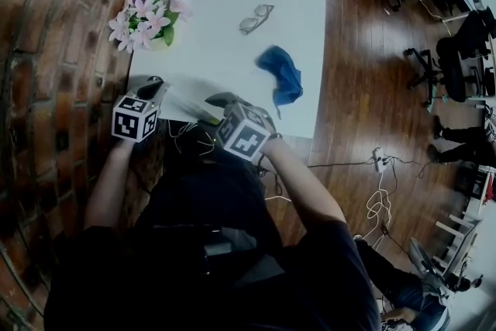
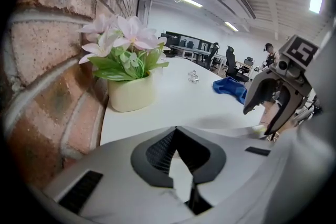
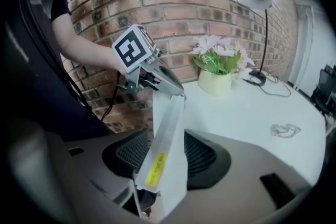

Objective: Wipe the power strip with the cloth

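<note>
With the power strip clamped across your body, one end in your right gripper and one in your left gripper, the cloth lies farther up the table, nearer your right.

— Where's the head view?
— High, facing steeply down on the white table, brick wall at left.
— The gripper views?
— Low, close behind their jaws. The left looks along the table toward the office, right gripper at its edge. The right looks at the wall, left gripper ahead across the power strip. All share the flower pot and glasses.
</note>
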Demonstrator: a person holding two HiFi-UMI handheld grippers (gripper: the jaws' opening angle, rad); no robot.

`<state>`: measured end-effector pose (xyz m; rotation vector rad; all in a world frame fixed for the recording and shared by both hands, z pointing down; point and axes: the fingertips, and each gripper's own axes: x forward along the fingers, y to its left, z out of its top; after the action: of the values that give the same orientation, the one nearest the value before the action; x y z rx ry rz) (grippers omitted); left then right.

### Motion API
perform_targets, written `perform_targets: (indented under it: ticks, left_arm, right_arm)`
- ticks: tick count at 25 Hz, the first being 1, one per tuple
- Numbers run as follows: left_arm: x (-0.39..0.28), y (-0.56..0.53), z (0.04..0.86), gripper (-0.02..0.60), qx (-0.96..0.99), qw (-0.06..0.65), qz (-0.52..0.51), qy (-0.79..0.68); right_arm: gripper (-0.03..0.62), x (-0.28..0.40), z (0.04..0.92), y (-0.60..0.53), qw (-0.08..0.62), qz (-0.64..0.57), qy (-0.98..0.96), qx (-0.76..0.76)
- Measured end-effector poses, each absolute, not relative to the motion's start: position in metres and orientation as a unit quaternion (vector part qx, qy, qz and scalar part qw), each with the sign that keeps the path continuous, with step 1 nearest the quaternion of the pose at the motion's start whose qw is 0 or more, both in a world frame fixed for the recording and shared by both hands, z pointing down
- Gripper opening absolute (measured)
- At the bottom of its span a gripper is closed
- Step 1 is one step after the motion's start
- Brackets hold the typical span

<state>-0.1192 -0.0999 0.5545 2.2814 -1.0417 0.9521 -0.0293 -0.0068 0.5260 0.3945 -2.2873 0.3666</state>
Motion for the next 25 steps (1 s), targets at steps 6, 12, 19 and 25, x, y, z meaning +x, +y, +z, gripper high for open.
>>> perform_targets:
  ticks: [6, 12, 19, 25]
  left_arm:
    - [-0.117, -0.102, 0.556, 0.009, 0.827, 0.226, 0.344, -0.383]
    - [-0.124, -0.115, 0.539, 0.009, 0.829, 0.224, 0.318, -0.401]
    - [-0.147, -0.117, 0.530, 0.009, 0.820, 0.217, 0.309, -0.430]
    - [-0.118, -0.109, 0.525, 0.011, 0.853, 0.171, 0.313, -0.381]
  right_arm:
    - [0.226, -0.023, 0.566, 0.014, 0.487, 0.138, -0.851, 0.136]
    - [0.153, 0.006, 0.568, -0.021, 0.567, -0.020, -0.806, 0.168]
    - [0.149, 0.007, 0.532, -0.091, 0.589, -0.306, -0.727, 0.174]
    - [0.150, -0.009, 0.525, -0.108, 0.564, -0.427, -0.693, 0.138]
